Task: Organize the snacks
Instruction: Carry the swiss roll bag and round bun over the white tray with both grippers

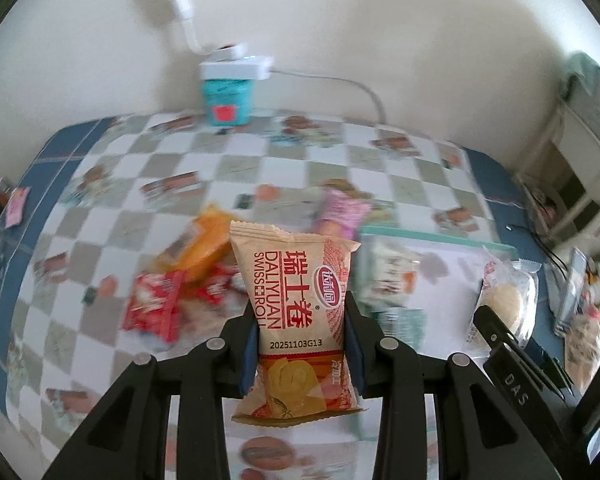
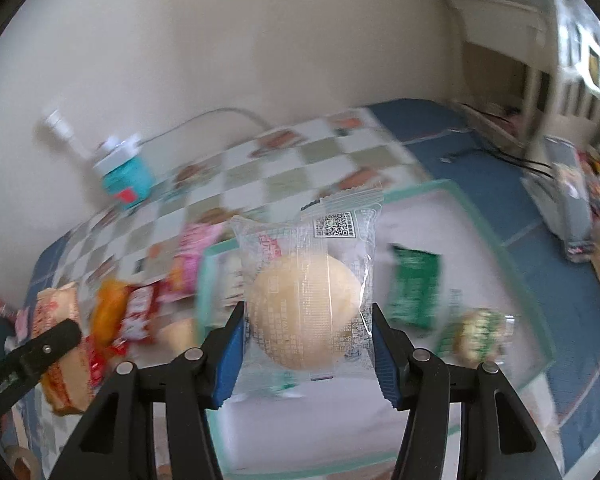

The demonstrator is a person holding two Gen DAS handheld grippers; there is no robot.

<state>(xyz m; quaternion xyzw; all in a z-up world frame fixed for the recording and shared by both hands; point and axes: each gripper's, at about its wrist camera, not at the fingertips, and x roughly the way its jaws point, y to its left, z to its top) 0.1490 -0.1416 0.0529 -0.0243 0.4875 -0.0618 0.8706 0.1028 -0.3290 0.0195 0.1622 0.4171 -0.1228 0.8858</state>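
Snacks held in both tools above the counter, the tray lying ahead

Swiss roll packet (image 1: pixel 296 312) is clamped upright between the pads of the left tool (image 1: pixel 300 344), its long axis pointing away from the camera; the clear-wrapped round bun (image 2: pixel 306 308) is clenched in the right tool (image 2: pixel 306 352). A loose heap of red and orange packets (image 1: pixel 172 292) is left on the checked counter (image 1: pixel 112 184). The green-rimmed tray (image 2: pixel 496 264), already holding a green packet (image 2: pixel 416 292), is seen directly beneath and beyond the right tool, but to the right of the left tool. The right hand is judged nearer, so the bun probably needs only lowering, while the roll must be carried across sideways
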